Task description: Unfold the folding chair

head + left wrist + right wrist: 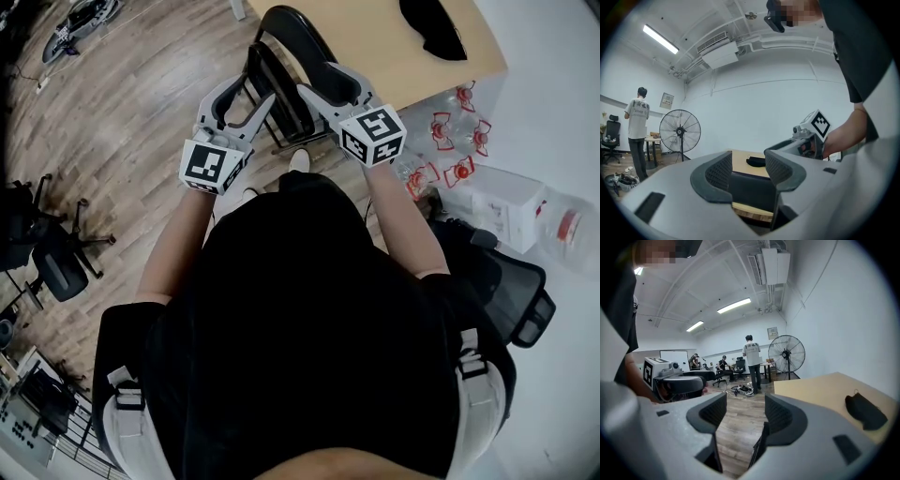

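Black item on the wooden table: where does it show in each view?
Head view: black item at the top, right of centre.
Left gripper view: black item mid-frame, just above the jaw gap.
Right gripper view: black item lower right.
Shared landmark: the wooden table under it.

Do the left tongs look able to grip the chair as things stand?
Likely yes: the left tongs stand open, and the chair shows as a dark panel right in their gap, with nothing else in between.

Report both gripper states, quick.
Left gripper: open, its jaws either side of the folding chair.
Right gripper: open, holding nothing.
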### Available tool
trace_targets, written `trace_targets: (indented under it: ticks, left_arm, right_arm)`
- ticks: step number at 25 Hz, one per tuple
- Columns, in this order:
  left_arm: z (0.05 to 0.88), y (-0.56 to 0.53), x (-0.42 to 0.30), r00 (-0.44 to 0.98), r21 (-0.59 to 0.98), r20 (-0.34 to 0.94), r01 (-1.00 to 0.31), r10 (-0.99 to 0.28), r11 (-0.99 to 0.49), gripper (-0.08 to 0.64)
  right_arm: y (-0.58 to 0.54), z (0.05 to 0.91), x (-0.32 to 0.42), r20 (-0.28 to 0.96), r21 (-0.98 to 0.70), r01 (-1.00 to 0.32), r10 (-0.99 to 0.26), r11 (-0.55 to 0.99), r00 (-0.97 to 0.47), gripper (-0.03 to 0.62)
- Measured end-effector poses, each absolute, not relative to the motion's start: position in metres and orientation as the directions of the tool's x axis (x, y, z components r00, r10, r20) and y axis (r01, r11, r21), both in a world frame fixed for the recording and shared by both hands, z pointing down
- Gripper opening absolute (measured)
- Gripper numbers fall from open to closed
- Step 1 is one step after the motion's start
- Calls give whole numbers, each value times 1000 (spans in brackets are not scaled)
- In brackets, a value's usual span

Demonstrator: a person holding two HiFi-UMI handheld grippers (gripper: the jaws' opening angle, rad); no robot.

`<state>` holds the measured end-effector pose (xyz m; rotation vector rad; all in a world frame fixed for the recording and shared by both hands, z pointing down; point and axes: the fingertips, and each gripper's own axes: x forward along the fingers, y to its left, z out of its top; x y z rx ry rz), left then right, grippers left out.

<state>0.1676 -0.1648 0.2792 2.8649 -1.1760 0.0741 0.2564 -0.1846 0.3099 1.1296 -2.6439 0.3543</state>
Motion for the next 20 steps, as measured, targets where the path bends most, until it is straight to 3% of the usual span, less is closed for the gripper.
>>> trace_targets:
  ticks: [13,20]
  left_arm:
    - [305,-211,200,701,28,114,-711,-704,-703,204]
    - [315,-230,213,695,37,122,-717,-709,-697,204]
  right_arm:
    - [-250,393,299,639,-149,-779,-542,610,-546,255]
    - [-276,433,311,739,-123,-798,-482,590,-470,255]
